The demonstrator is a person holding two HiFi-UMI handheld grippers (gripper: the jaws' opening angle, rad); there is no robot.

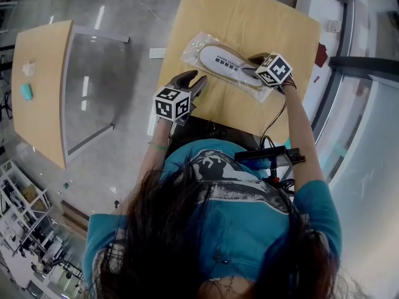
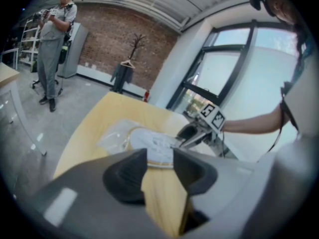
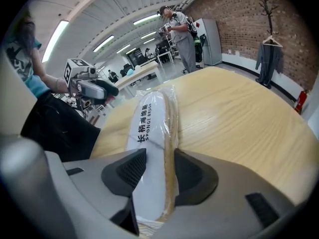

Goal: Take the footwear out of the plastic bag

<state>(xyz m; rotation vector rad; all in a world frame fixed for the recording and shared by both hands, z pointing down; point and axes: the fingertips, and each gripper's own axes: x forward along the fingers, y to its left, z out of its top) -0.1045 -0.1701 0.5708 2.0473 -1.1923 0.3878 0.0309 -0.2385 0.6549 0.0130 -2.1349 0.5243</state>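
Note:
A clear plastic bag lies on the wooden table with a flat white piece of footwear inside; its print reads "SPONGE BRUSH". My right gripper is at the bag's right end, and its pads close on the bagged footwear from both sides. My left gripper hovers over the table's near left part, short of the bag. Its jaws stand apart with only bare tabletop between them. The left gripper view shows the bag and the right gripper ahead.
A second wooden table with a small teal object stands to the left, across a floor gap. A person in grey stands farther back near a coat stand. Windows and a rail border the right side.

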